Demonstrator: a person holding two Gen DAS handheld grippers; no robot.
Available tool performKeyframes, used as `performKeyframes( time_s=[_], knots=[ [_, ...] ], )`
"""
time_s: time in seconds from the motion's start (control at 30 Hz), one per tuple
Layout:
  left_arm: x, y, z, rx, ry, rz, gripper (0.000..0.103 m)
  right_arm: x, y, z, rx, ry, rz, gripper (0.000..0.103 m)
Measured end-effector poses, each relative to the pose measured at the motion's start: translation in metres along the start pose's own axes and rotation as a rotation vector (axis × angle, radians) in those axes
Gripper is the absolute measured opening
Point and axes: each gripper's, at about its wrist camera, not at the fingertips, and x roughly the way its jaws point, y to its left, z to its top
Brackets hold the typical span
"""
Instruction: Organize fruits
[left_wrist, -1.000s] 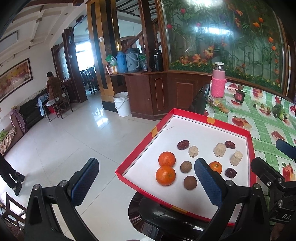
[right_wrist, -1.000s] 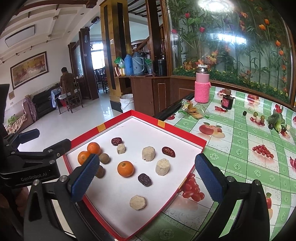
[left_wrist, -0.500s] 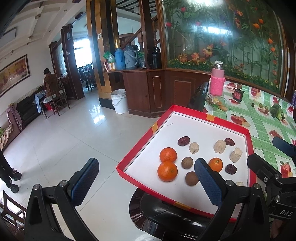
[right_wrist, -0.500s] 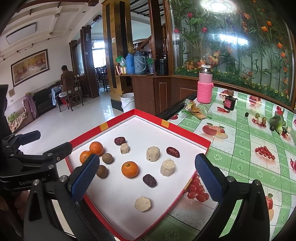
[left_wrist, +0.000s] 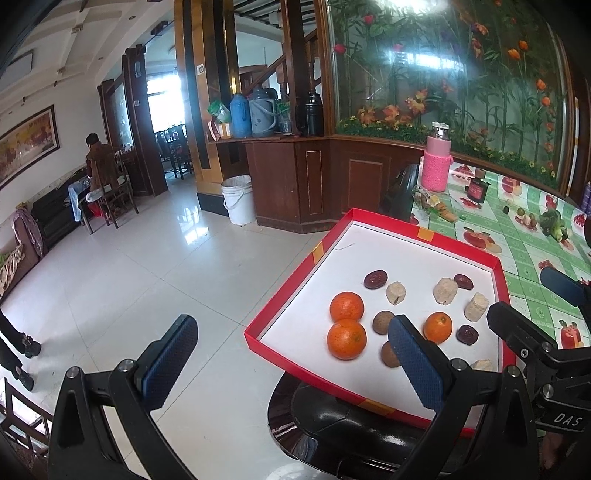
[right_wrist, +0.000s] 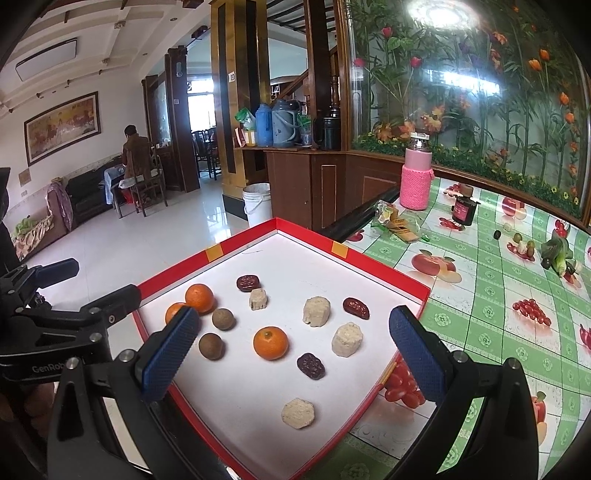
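While both jaws gape empty, fruits (right_wrist: 270, 343) sit scattered in red tray (right_wrist: 384, 273)

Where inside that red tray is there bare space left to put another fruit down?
The far corner of the red tray, beyond the dark date, is bare. So is the near stretch around the lone pale piece. The left side is crowded: two oranges and two brown round fruits sit close together.
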Motion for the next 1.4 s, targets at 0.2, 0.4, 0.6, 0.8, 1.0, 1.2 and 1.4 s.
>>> performKeyframes(
  time_s=[0.2,0.4,0.6,0.8,1.0,1.2,1.4],
  knots=[
    [0.005,0.005,-0.001,-0.006,0.009,-0.021,0.103,0.002,0.001,0.001,-0.001,0.003,0.002,0.103],
    [0.008,0.008,-0.002,-0.003,0.017,-0.029,0.103,0.007,0.004,0.002,-0.006,0.009,0.002,0.103],
    [0.011,0.01,-0.002,-0.004,0.022,-0.024,0.103,0.011,0.005,0.005,-0.007,0.012,0.005,0.103],
    [0.017,0.011,0.0,-0.005,0.035,-0.028,0.103,0.017,0.008,0.007,-0.012,0.017,0.007,0.103],
    [0.025,0.011,0.002,0.003,0.046,-0.025,0.103,0.023,0.005,0.01,0.004,0.02,0.015,0.103],
    [0.028,0.013,0.003,0.007,0.051,-0.023,0.103,0.03,0.005,0.01,0.019,0.026,0.028,0.103],
    [0.027,0.015,0.006,-0.006,0.047,-0.029,0.103,0.033,0.006,0.012,0.027,0.023,0.039,0.103]
  ],
)
